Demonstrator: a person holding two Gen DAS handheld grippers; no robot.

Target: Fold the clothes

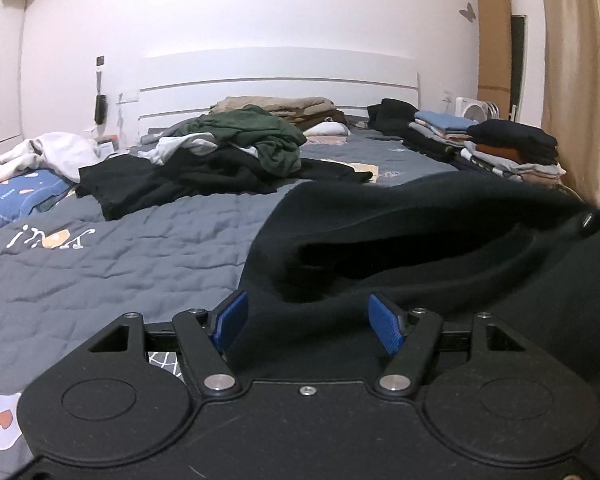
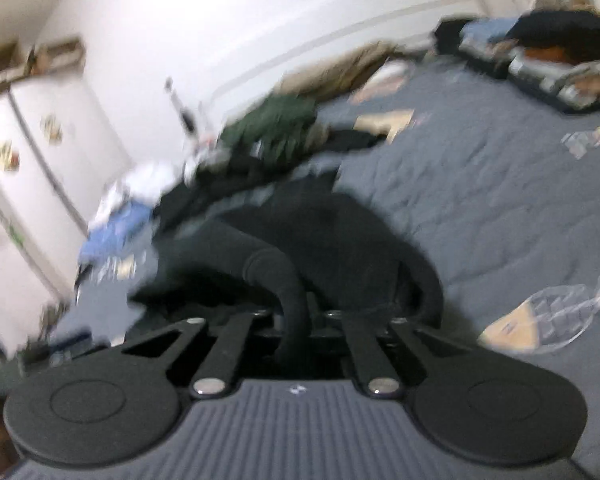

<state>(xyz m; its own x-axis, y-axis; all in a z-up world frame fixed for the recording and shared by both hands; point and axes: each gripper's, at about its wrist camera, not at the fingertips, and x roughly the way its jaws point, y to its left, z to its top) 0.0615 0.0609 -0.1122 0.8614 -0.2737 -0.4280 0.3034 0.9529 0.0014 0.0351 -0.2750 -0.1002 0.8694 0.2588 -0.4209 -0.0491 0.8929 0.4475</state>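
A black garment (image 1: pixel 420 232) lies bunched on the grey quilt (image 1: pixel 120 260) of the bed, right in front of me. My left gripper (image 1: pixel 308 314) stands open; its blue pads (image 1: pixel 230 320) flank the garment's near edge without pressing on it. The right wrist view is blurred. There the same black garment (image 2: pixel 340 232) rises in a rolled fold that runs down between the fingers of my right gripper (image 2: pixel 296 316), which is shut on it. The fabric hides the fingertips.
A heap of unfolded clothes (image 1: pixel 236 148), green and black, lies mid-bed. Folded stacks (image 1: pixel 500 148) line the bed's right side near a curtain (image 1: pixel 580 80). A blue pillow (image 1: pixel 16 196) lies at left, below the white headboard (image 1: pixel 276 76). A white wardrobe (image 2: pixel 40 152) stands beside the bed.
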